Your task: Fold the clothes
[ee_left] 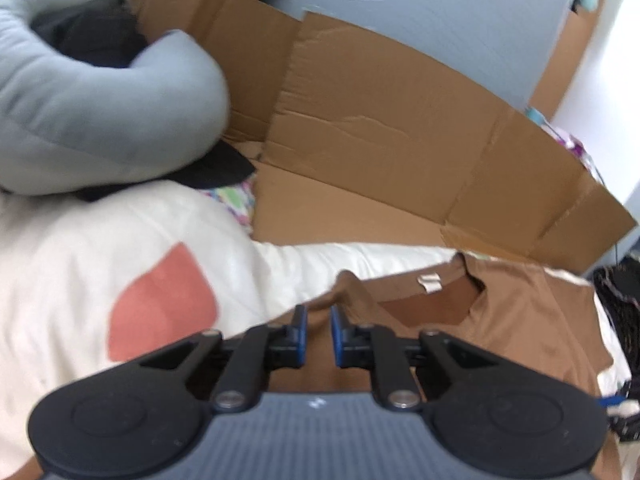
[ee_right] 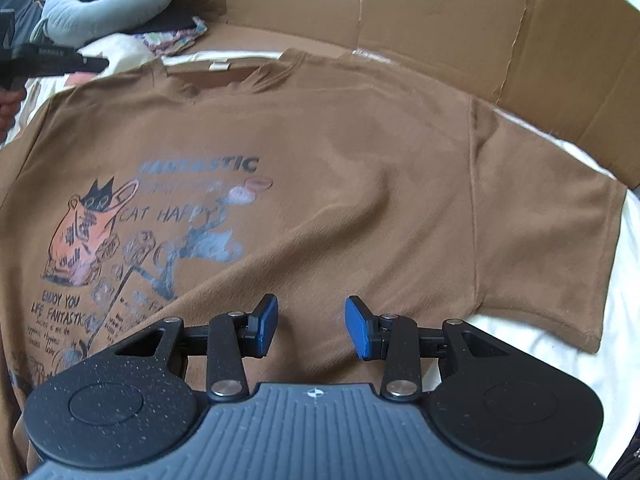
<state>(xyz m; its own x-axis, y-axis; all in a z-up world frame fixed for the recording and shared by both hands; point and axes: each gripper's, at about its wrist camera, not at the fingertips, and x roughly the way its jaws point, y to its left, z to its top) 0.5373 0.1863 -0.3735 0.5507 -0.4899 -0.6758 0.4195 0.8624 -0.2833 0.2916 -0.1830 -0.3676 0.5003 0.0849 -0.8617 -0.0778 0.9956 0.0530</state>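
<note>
One brown T-shirt (ee_right: 328, 168) is spread print-up on a white bedcover (ee_right: 560, 344), its collar toward a flattened cardboard box (ee_right: 440, 12) that holds nothing. One blue-grey ring cushion (ee_left: 92, 92) is seen with dark clothing inside it. The left gripper (ee_left: 318, 334) is narrowed over the shirt's shoulder, nothing visibly pinched. The right gripper (ee_right: 311, 326) is held half-open above the shirt, empty.

left tongs (ee_left: 319, 326): narrow gap, tilted down | right tongs (ee_right: 311, 326): half open, tilted down

Flattened cardboard (ee_left: 400, 128) behind; grey curved pillow (ee_left: 80, 96) on white bedding (ee_left: 80, 240), patterned cloth (ee_right: 172, 40) beside
</note>
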